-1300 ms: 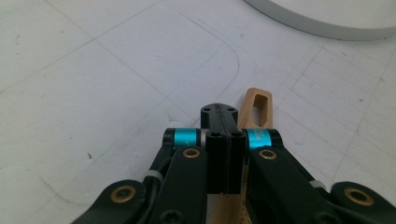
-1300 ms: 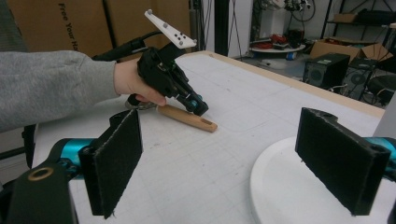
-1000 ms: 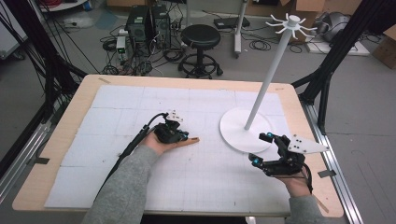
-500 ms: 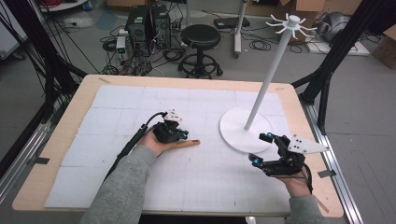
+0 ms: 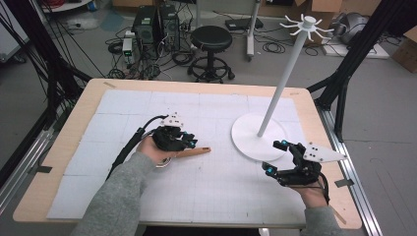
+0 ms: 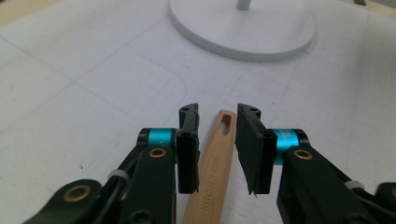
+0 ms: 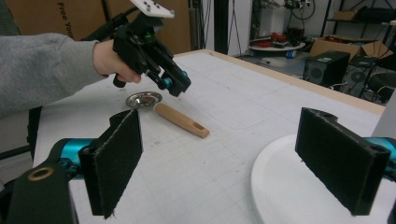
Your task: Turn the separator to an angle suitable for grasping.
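Since the earlier frame the left gripper (image 5: pixel 189 142) has lifted off the mat and its jaws have just been opening; they now stand parted above the wooden-handled scoop (image 6: pixel 212 172), not pinching it; the scoop lies flat on the white mat (image 5: pixel 211 191), near the stand's round base (image 5: pixel 248 140); the right gripper (image 5: pixel 275 157) hovers spread wide, holding nothing, beside that base.

Wooden-handled metal scoop (image 7: pixel 167 113) flat on table

The table is being viewed from above; each gripper view is looking closely along its jaws. The wooden-handled metal scoop (image 7: pixel 173 116) and round white stand base (image 6: pixel 243 23) are being shared.
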Demonstrator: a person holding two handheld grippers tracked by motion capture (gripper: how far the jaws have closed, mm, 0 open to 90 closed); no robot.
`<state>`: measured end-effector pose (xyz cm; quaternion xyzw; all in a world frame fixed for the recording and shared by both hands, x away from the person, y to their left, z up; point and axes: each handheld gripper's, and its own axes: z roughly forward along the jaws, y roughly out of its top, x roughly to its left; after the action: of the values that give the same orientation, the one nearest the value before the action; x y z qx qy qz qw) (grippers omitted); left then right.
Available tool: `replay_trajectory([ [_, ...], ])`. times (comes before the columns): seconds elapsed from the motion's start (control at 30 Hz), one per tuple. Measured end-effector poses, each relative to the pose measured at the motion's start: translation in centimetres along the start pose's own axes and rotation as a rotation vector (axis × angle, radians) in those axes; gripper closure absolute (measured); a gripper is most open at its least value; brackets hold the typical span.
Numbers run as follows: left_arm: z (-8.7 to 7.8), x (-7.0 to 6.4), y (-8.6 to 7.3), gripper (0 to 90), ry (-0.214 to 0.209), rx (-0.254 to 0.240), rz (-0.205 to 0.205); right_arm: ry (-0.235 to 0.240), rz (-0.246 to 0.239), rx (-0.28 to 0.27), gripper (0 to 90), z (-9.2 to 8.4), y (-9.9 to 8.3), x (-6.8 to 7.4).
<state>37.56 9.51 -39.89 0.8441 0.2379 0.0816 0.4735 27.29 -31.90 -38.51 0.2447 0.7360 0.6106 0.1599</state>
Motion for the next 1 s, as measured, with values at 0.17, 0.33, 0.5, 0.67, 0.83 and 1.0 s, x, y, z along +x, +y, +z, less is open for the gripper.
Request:
replay_trajectory([
  [0.17, -1.3, 0.5, 0.1, 46.1, -0.023, -0.051, -0.018, -0.002, -0.005, -0.004, 14.2, -0.1, 0.0, -0.2],
  [0.33, -2.4, 1.0, -0.1, 30.3, -0.125, -0.111, -0.051, -0.001, -0.003, -0.005, 14.2, -0.1, -0.1, -0.2],
  [0.5, -2.9, 0.2, 0.1, 21.9, -0.12, -0.121, 0.035, 0.003, 0.003, -0.002, 14.2, -0.1, -0.1, -0.2],
  [0.67, -3.3, 0.1, 0.2, 20.9, -0.105, -0.113, 0.08, 0.006, 0.005, -0.002, 14.2, -0.1, -0.1, -0.2],
  [0.83, -3.5, 0.1, 0.1, 17.6, -0.161, -0.06, 0.101, 0.008, 0.002, -0.007, 14.2, 0.0, -0.1, -0.3],
  [1.0, -3.6, 0.3, 0.2, 17.5, -0.16, -0.046, 0.109, 0.007, 0.007, -0.003, 14.2, 0.1, -0.1, -0.4],
])
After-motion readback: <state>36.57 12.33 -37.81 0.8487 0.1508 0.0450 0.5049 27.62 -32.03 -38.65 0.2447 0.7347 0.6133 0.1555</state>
